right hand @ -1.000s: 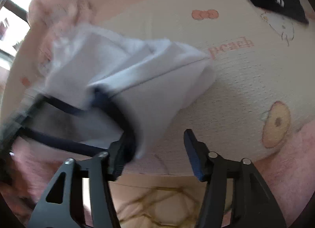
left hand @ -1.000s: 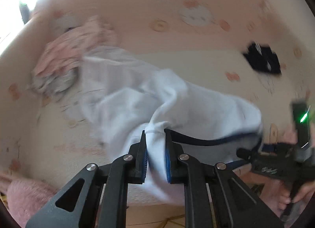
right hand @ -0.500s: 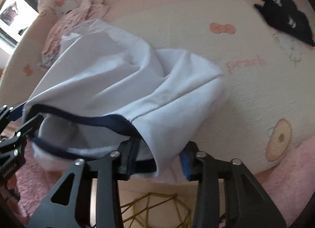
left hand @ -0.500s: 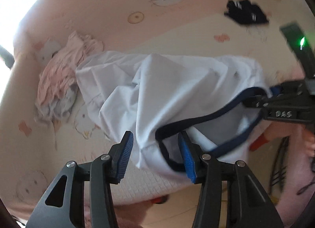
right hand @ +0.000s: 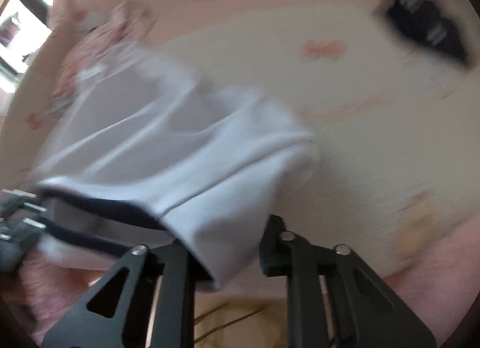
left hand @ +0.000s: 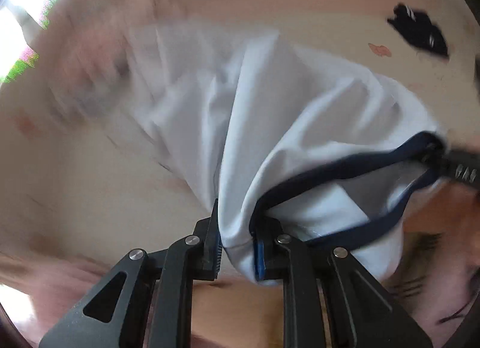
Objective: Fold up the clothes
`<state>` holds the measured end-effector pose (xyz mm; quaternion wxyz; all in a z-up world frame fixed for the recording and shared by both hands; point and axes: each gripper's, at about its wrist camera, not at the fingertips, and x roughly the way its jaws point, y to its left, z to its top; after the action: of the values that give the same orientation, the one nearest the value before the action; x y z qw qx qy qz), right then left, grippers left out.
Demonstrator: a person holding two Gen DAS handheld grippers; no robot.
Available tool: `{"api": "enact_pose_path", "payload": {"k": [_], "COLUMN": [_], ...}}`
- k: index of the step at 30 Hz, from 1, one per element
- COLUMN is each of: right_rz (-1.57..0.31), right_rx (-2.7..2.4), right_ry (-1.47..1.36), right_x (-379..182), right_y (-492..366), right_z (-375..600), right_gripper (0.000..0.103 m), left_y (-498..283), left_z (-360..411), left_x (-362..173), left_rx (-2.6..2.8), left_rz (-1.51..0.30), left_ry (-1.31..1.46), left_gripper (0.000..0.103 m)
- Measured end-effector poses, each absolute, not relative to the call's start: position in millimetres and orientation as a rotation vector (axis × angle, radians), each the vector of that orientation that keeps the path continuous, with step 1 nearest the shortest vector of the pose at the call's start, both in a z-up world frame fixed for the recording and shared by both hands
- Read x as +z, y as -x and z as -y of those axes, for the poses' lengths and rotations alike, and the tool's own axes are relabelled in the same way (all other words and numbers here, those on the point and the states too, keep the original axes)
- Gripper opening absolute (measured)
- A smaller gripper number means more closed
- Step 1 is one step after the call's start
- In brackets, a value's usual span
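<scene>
Both grippers closing on white garment [left hand: 270, 113] hem | left gripper [left hand: 237, 250] fingers pinching it | right gripper [right hand: 237, 255] likewise | body trails toward upper left over bed [left hand: 90, 167]

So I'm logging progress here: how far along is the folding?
Early. Nothing looks folded yet. In hand: the white shirt, bunched, with both sets of jaws closing on its navy-trimmed edge, left gripper and right gripper. Left: folding it, then the pink garment and the dark garment lying on the bed.
</scene>
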<state>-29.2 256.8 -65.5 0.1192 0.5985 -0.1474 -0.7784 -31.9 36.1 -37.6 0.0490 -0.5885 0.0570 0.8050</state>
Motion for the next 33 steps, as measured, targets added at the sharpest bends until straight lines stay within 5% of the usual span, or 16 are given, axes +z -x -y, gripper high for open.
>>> {"api": "enact_pose_path", "payload": {"k": [5, 13, 20, 24, 33], "right_rz": [0.497, 0.732, 0.632, 0.749, 0.588], "right_rx": [-2.253, -2.462, -2.596, -2.472, -2.391], "right_ry": [-1.749, -1.464, -1.232, -1.242, -1.604], "right_x": [-69, 17, 91, 82, -9], "right_y": [28, 36, 11, 22, 12], "right_z": [-258, -303, -304, -320, -305], "right_gripper": [0.011, 0.011, 0.011, 0.011, 0.011], "left_y": [23, 19, 12, 14, 30], "left_z": [3, -4, -1, 4, 15], "left_x": [-38, 75, 144, 124, -14], "left_rx": [2.395, 2.472, 2.472, 2.471, 2.369], "left_rz": [0.308, 0.329, 0.315, 0.287, 0.358], "left_ry": [1.720, 1.254, 0.985, 1.072, 1.603], "left_gripper": [0.008, 0.008, 0.008, 0.008, 0.008]}}
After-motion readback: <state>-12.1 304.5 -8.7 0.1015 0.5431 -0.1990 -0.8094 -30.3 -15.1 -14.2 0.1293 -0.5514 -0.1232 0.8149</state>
